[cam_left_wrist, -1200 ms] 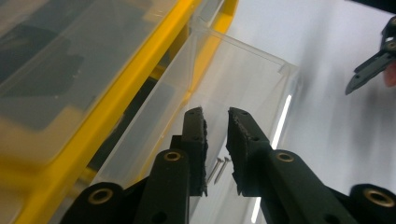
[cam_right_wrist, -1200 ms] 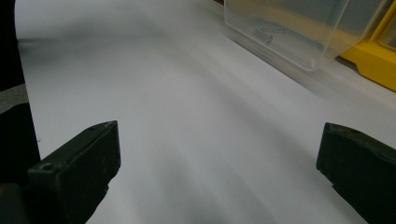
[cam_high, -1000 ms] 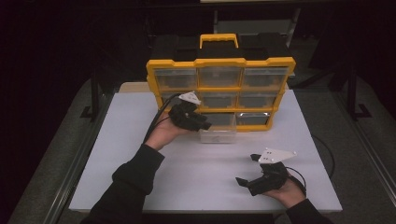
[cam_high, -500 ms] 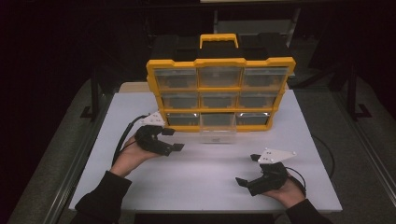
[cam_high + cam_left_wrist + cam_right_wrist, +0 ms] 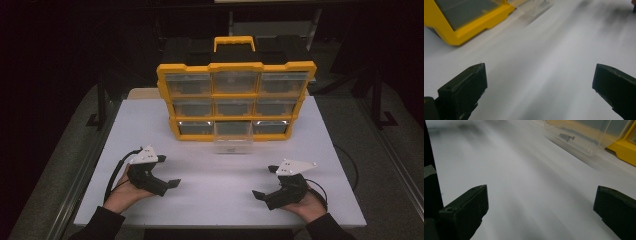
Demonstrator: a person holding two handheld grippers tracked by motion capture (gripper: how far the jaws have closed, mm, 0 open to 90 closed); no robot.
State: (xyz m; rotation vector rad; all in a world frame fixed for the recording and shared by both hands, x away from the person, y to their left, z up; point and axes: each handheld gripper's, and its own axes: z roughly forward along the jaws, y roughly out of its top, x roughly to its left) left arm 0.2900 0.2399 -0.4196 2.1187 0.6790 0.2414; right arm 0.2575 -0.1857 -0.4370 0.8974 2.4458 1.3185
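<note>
Yellow plastic framed the one organizer point(image 5: 236, 67) we saw standing upright at the far middle of the white table point(image 5: 210, 200), with a single yellow handle point(image 5: 234, 42) on its black top. We counted nine clear drawers in it, three rows of three. Eight sat flush in the frame; the ninth, the bottom middle drawer point(image 5: 233, 136), stood pulled out toward us with its front resting over the table. From the high view we could not tell what the eight shut drawers held, as their fronts only showed grey. In the right gripper view the pulled-out drawer point(image 5: 584, 137) held a few small dark screws point(image 5: 567, 137) lying together on its floor; we made out two or three, but could not be sure of the count. We counted two grippers, one in each hand, both near the front edge of the table and well apart from the organizer. At the left, the left gripper point(image 5: 167, 172) lay in an upturned hand point(image 5: 127, 190), its jaws spread wide with nothing between them; its own view showed the two black jaws far apart over bare table, with a corner of the yellow frame point(image 5: 474, 27) at the upper left. At the right, the right gripper point(image 5: 266, 182) rested in the other hand point(image 5: 307, 205), its jaws likewise spread and holding nothing. Each gripper carried one grey three-cornered plate and one trailing black cable.
</note>
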